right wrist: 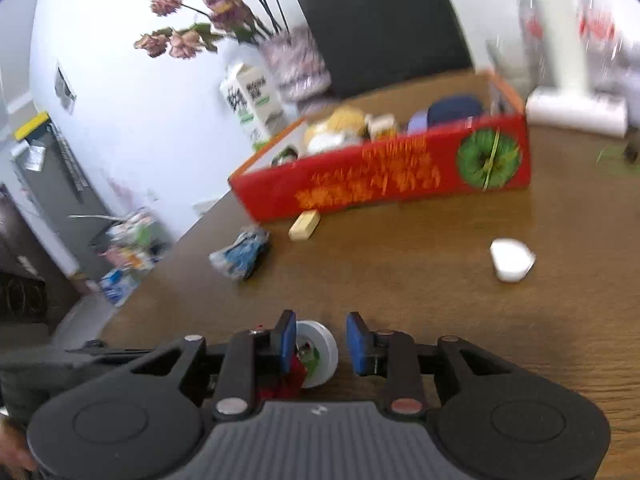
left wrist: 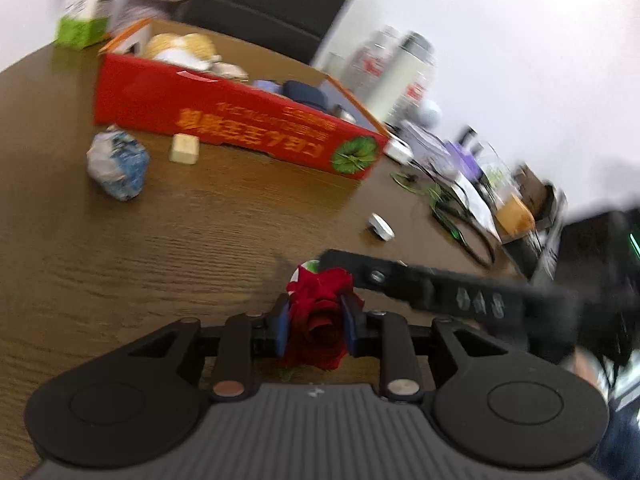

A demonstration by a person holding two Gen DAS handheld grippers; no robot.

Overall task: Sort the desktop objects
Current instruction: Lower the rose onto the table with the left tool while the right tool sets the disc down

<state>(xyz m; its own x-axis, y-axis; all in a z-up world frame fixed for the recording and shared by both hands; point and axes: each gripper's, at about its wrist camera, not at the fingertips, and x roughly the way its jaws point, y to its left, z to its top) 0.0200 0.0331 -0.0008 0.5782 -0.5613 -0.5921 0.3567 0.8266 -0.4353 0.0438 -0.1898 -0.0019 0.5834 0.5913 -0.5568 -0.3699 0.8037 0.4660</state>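
Gripping a red rose between its blue pads, the left gripper hangs low over the brown wooden table, and the flower head fills the whole gap between the jaws, so yeah, it's clamped on it. The right gripper is right alongside it with its jaws parted; a white roll of tape sits in the gap, closer to the left pad, but I can't see either pad pressing on it. In the left wrist view one black finger of that right gripper cuts across just behind the rose. Further back on the table there's a long red cardboard box already holding stuff: a yellow and white plush toy, something dark blue, a few smaller bits I can't make out. In front of the box lie a small wooden block and a crumpled blue and white wrapper, near each other but not touching. A small white cup-like thing sits off on its own to the right. Both views are pretty blurry.
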